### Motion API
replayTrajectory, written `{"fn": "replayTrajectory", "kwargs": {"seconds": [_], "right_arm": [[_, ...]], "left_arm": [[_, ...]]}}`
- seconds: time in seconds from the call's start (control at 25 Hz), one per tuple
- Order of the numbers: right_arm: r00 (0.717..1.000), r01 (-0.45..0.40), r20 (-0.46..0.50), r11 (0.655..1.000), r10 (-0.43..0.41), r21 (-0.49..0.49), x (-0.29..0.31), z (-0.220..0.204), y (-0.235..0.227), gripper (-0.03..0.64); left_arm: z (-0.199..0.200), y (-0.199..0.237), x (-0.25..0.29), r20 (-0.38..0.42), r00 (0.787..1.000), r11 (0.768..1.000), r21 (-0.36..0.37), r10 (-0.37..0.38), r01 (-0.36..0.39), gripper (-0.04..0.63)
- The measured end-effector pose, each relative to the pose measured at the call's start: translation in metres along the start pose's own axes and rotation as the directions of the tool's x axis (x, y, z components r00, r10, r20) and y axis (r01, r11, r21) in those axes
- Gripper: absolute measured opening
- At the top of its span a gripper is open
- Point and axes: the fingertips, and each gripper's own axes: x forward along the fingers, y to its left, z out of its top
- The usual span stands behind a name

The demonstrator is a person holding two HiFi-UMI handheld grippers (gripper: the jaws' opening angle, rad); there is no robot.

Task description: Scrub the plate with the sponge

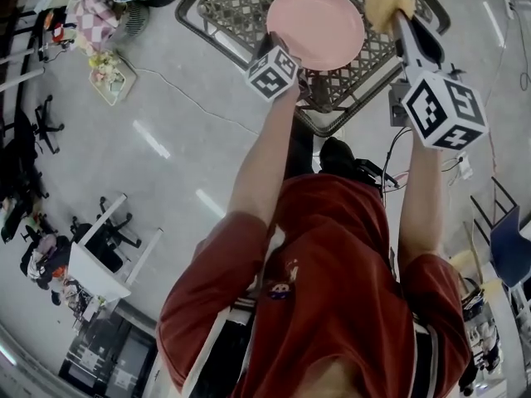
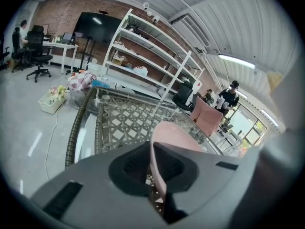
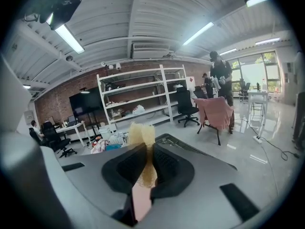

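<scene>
My left gripper (image 1: pixel 276 45) is shut on the near-left rim of the pink plate (image 1: pixel 315 25) and holds it over the lattice table (image 1: pixel 224 7). In the left gripper view the plate (image 2: pixel 172 136) stands on edge, its rim pinched between the jaws of the left gripper (image 2: pixel 155 168). To the plate's right, my right gripper (image 1: pixel 397 16) is shut on a yellow sponge (image 1: pixel 386 1), which is level with the plate's far right edge and apart from it. The right gripper view shows the sponge (image 3: pixel 142 136) sticking up out of the jaws of the right gripper (image 3: pixel 145 168).
The glass-topped wicker table has a dark rim (image 2: pixel 76 123). A basket of flowers (image 1: pixel 109 75) and a cable lie on the floor to the left. A white desk (image 1: pixel 98 265) and office chairs stand further left. Shelving (image 2: pixel 143 56), a pink-draped chair (image 3: pixel 215 112) and people fill the room beyond.
</scene>
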Motion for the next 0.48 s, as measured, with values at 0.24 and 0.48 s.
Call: {"fn": "replayTrajectory", "kwargs": {"seconds": [0.24, 0.48], "right_arm": [[1.000, 0.003, -0.018, 1.000, -0.003, 0.005, 0.003, -0.008, 0.001, 0.044], [1.000, 0.002, -0.030, 1.000, -0.001, 0.005, 0.002, -0.013, 0.001, 0.044]], "left_arm": [[-0.013, 0.008, 0.008, -0.051, 0.998, 0.999, -0.008, 0.032, -0.033, 0.023], [-0.030, 0.013, 0.014, -0.134, 0.990, 0.998, -0.028, 0.054, -0.058, 0.023]]}}
